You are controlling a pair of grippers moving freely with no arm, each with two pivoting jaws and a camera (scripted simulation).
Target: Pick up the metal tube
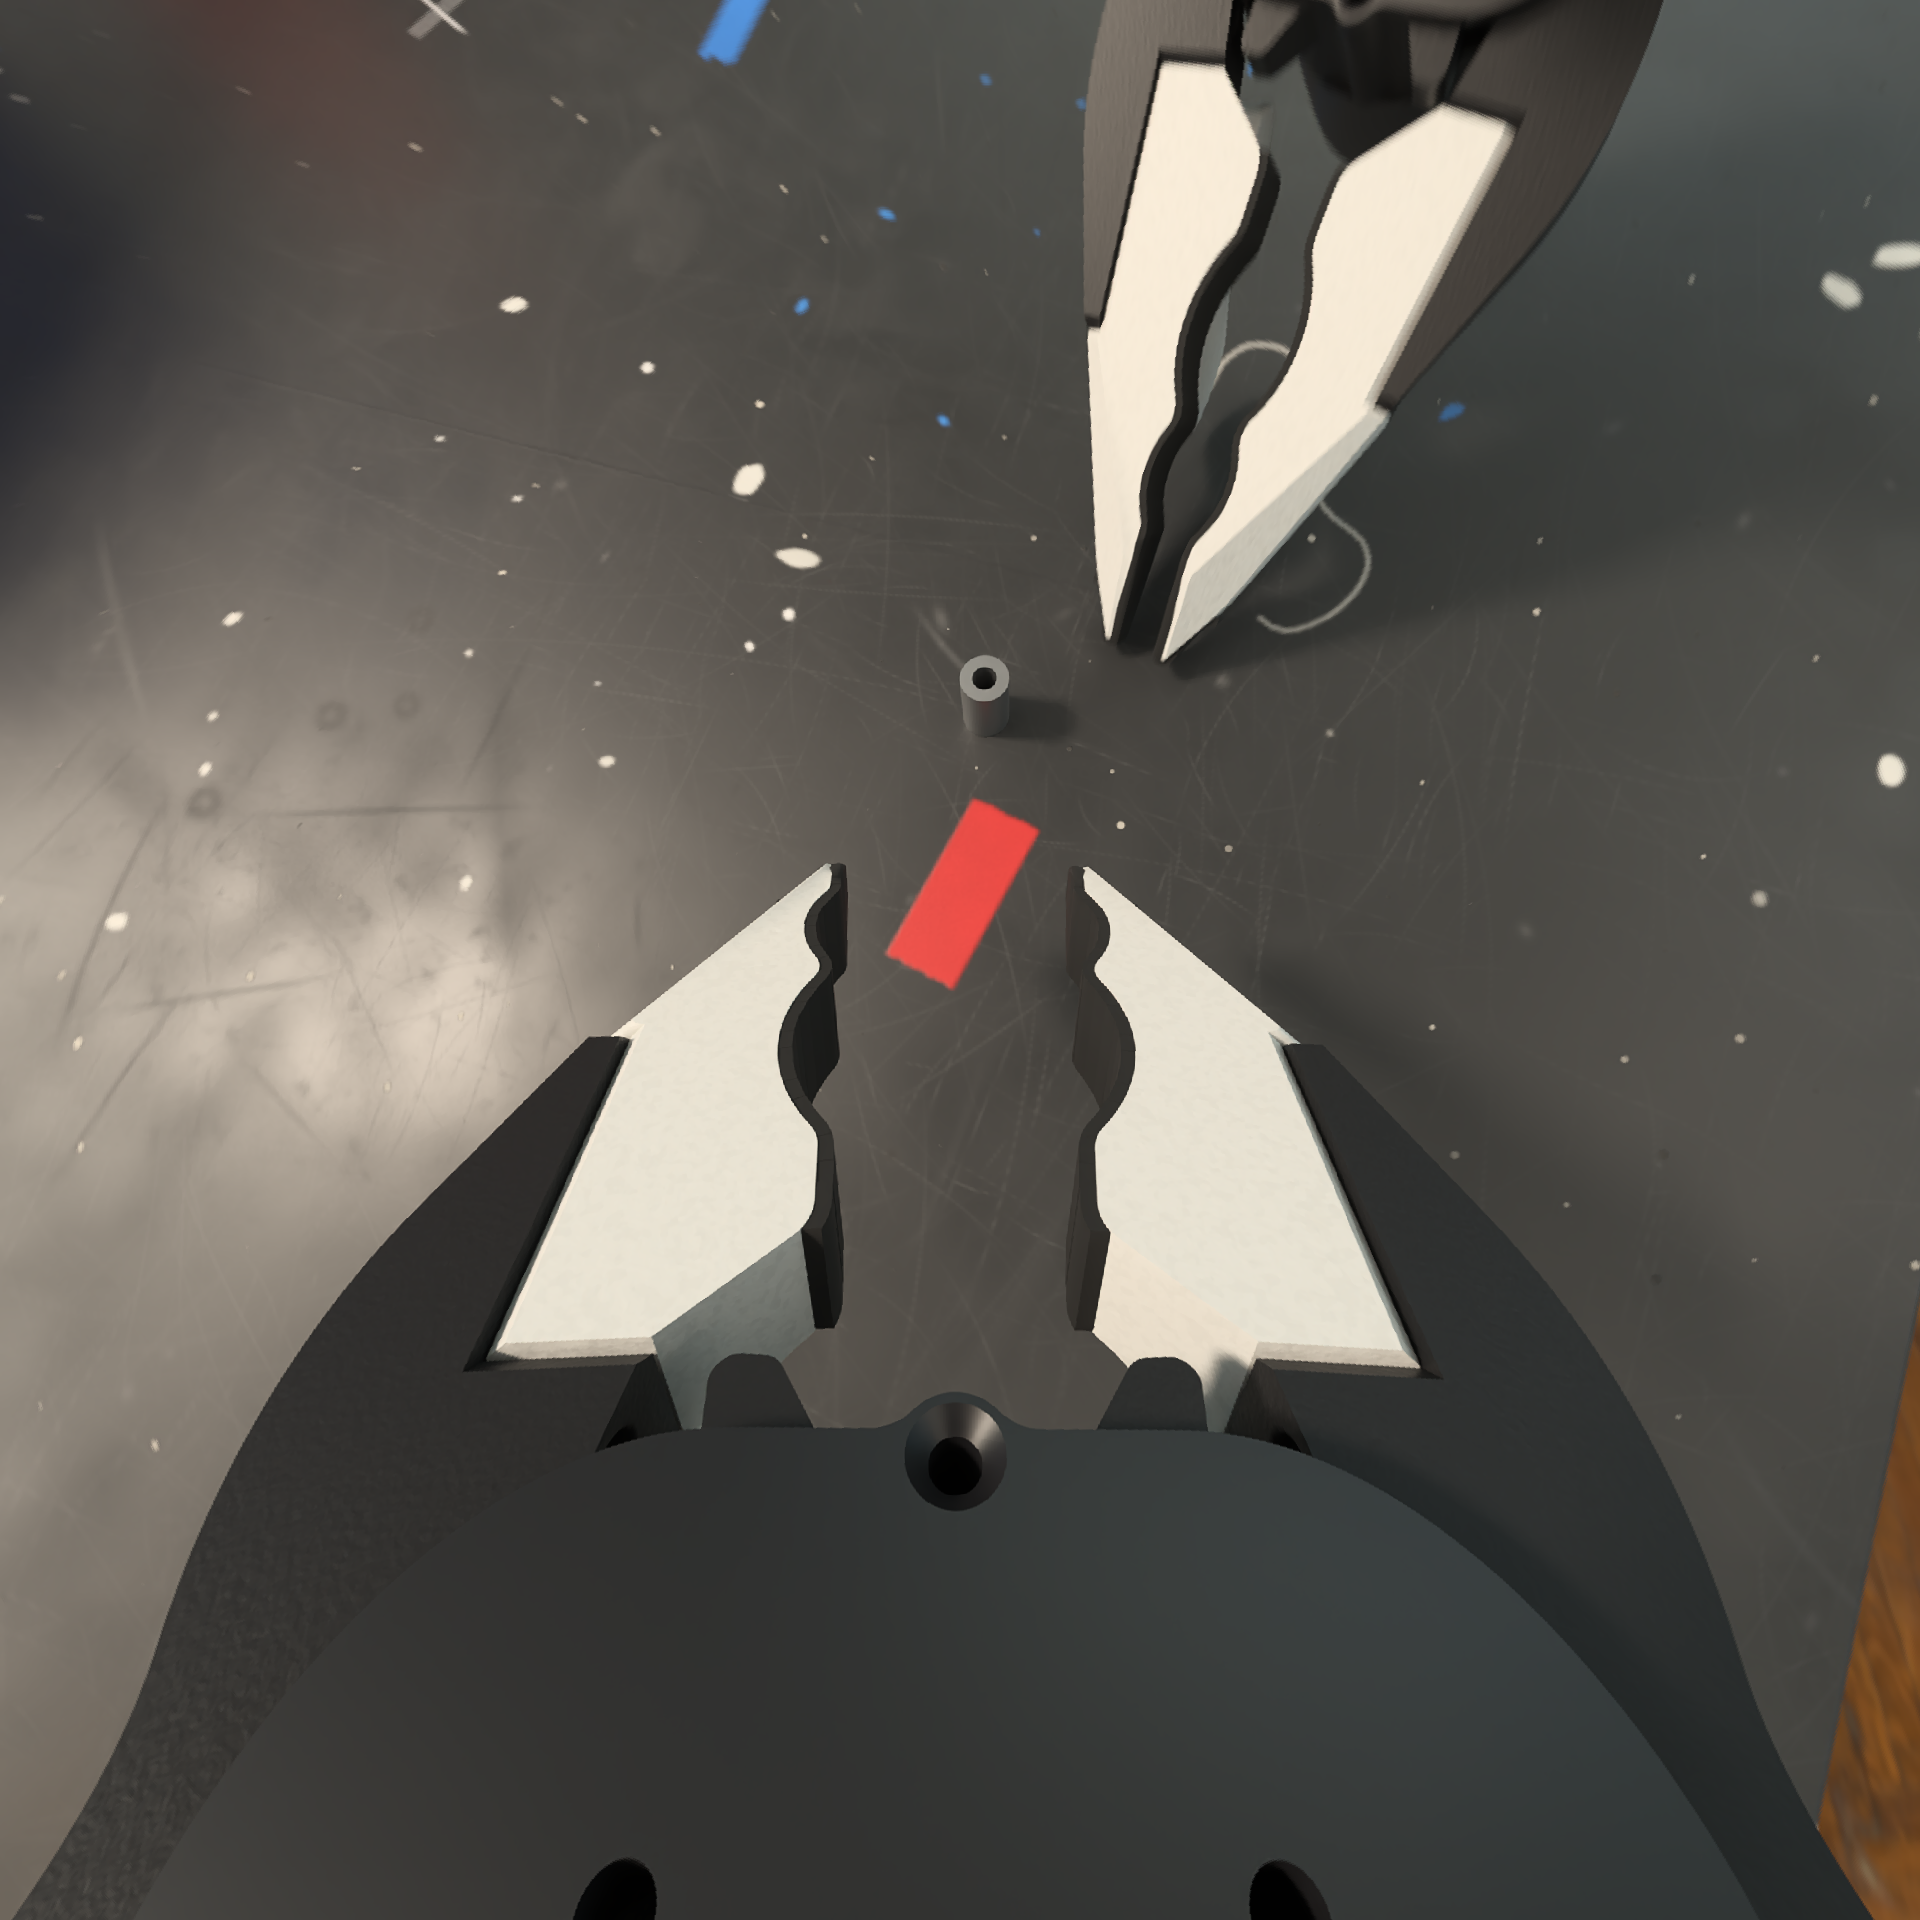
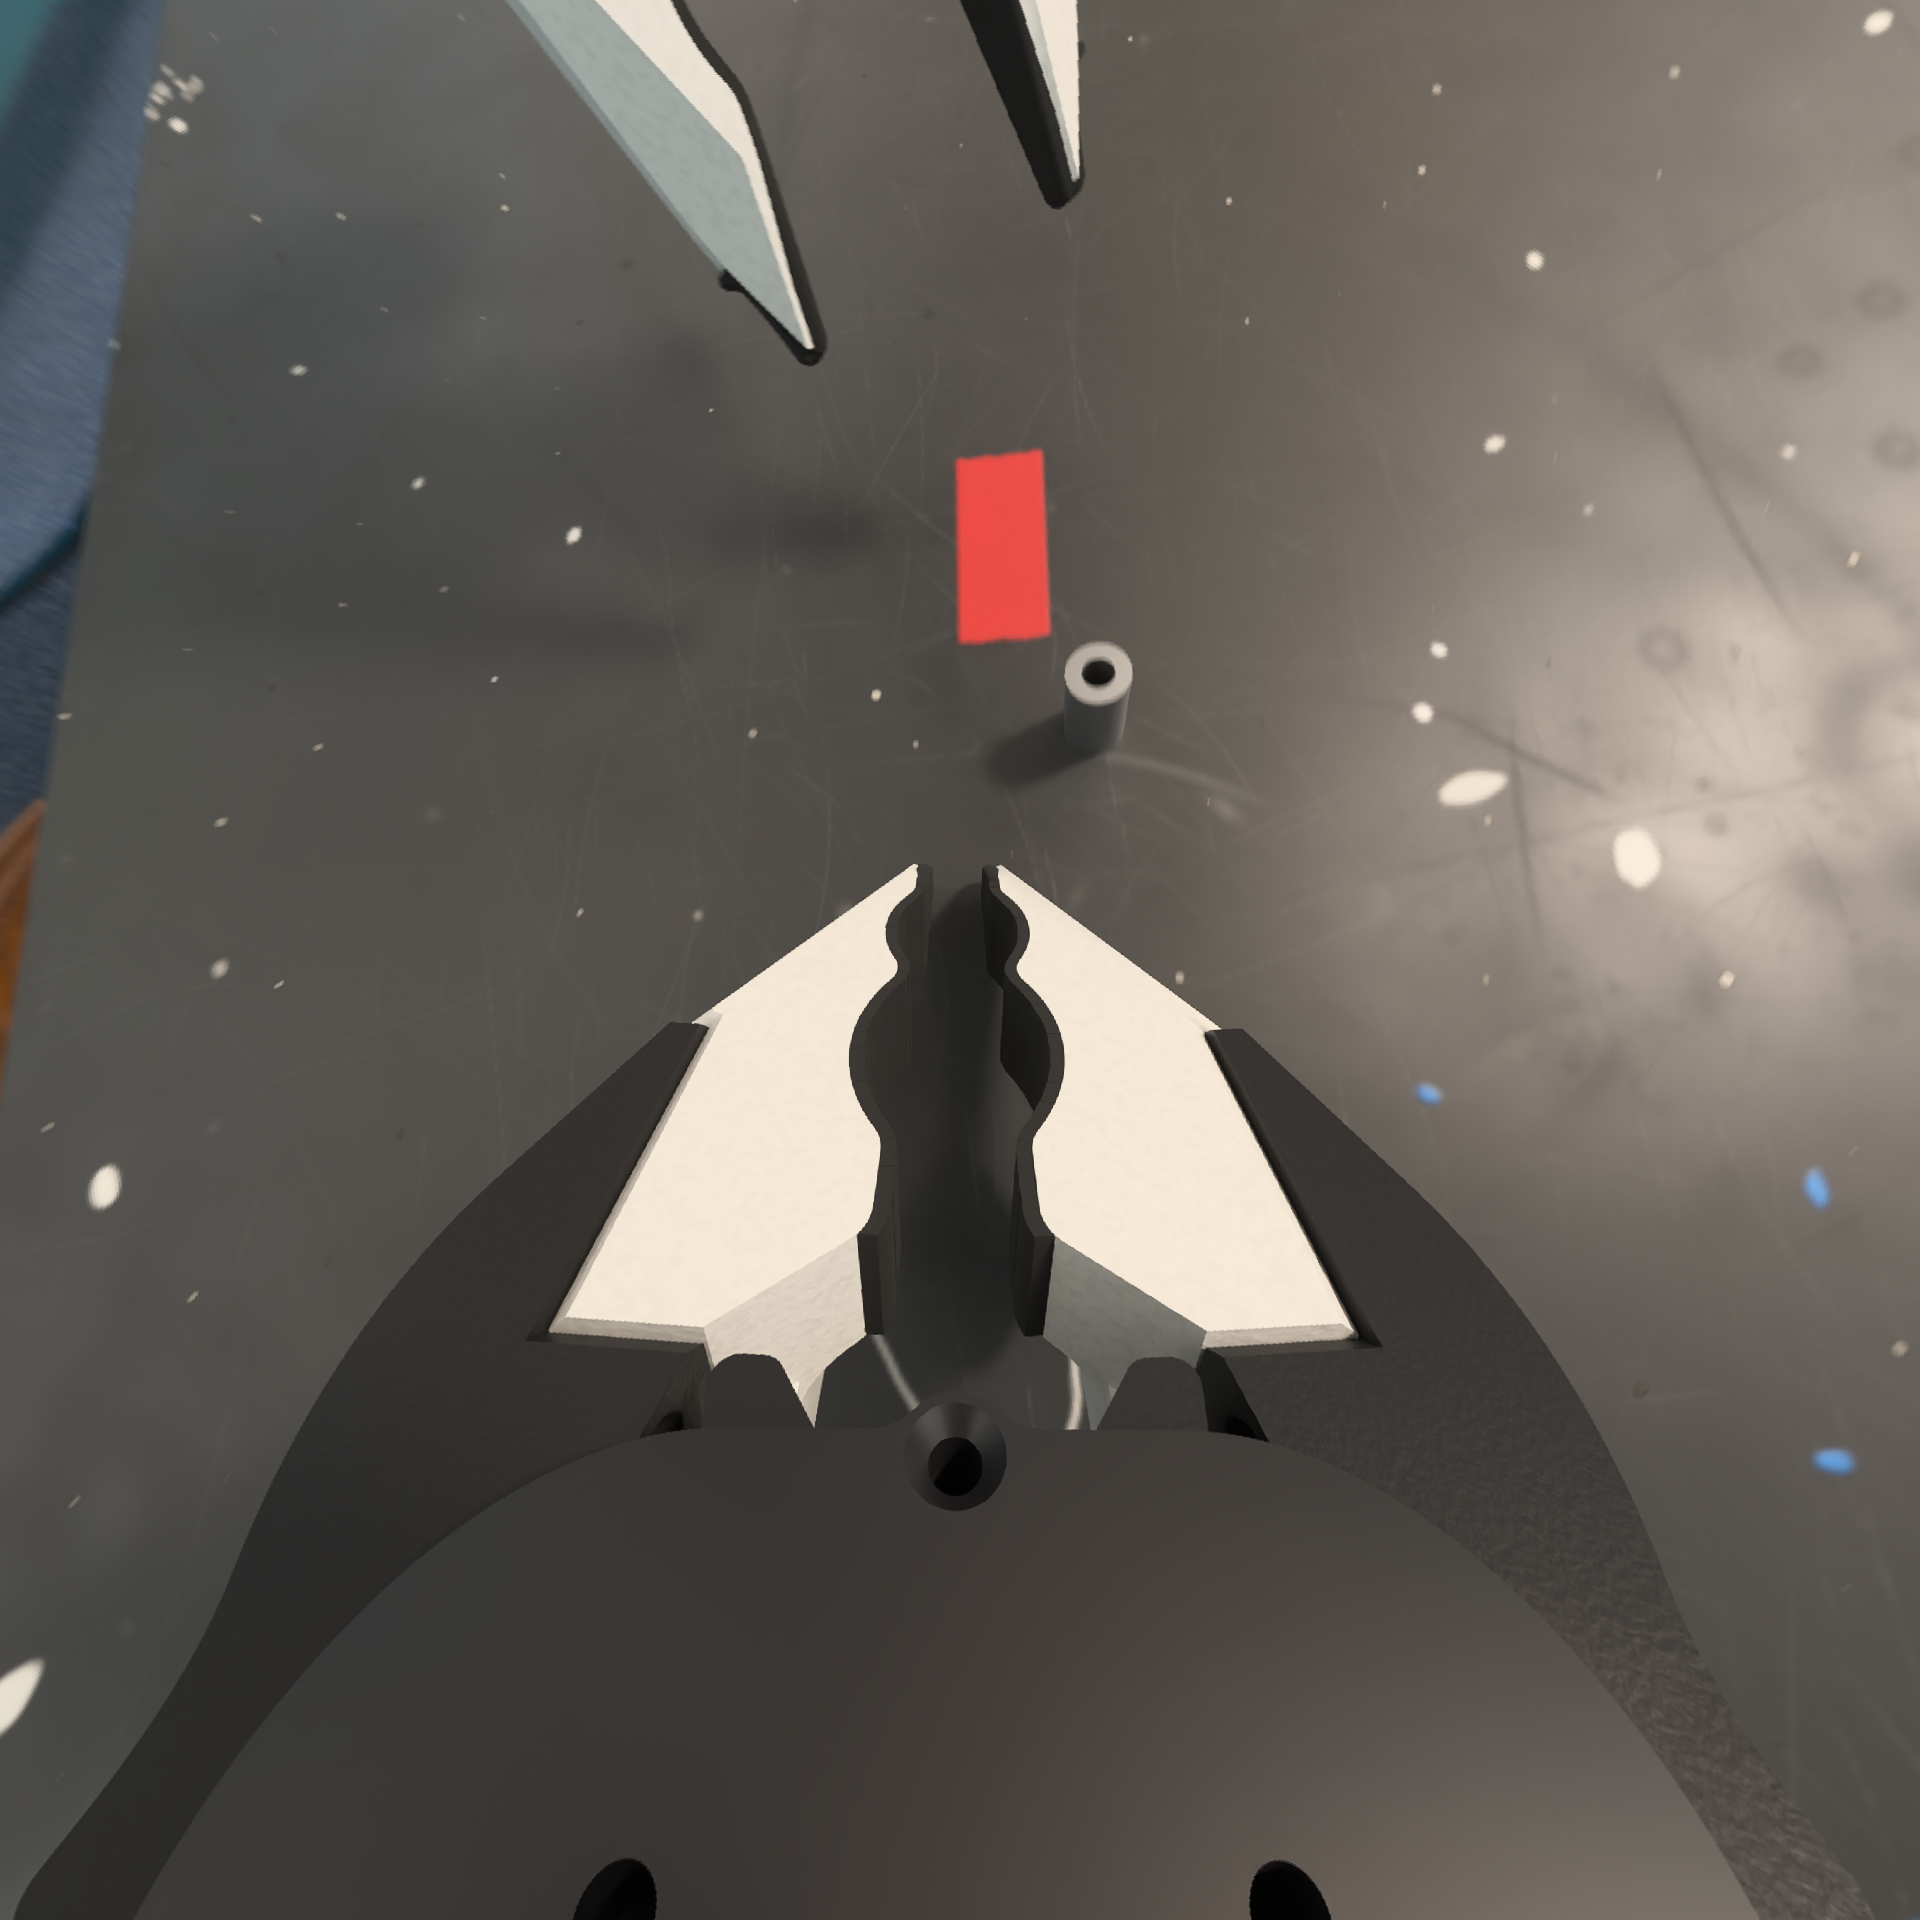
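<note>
A small grey metal tube (image 1: 985, 698) stands upright on the dark table, its hollow end up. In the left wrist view it lies ahead of my left gripper (image 1: 956, 873), which is open and empty above a red patch. My right gripper (image 1: 1138, 644) shows there at the upper right, jaws nearly together, its tips close to the table just right of the tube. In the right wrist view the tube (image 2: 1097, 707) stands a little ahead and right of my right gripper (image 2: 956, 873), which is shut and empty. The left gripper (image 2: 940, 281) shows open at the top.
A red rectangular patch (image 1: 961, 894) lies flat on the table between the left gripper and the tube; it also shows in the right wrist view (image 2: 1002, 548). The dark table top (image 1: 416, 623) is scratched and speckled. A wooden edge (image 1: 1870, 1610) shows at the right. Blue cloth (image 2: 52, 364) lies at the left.
</note>
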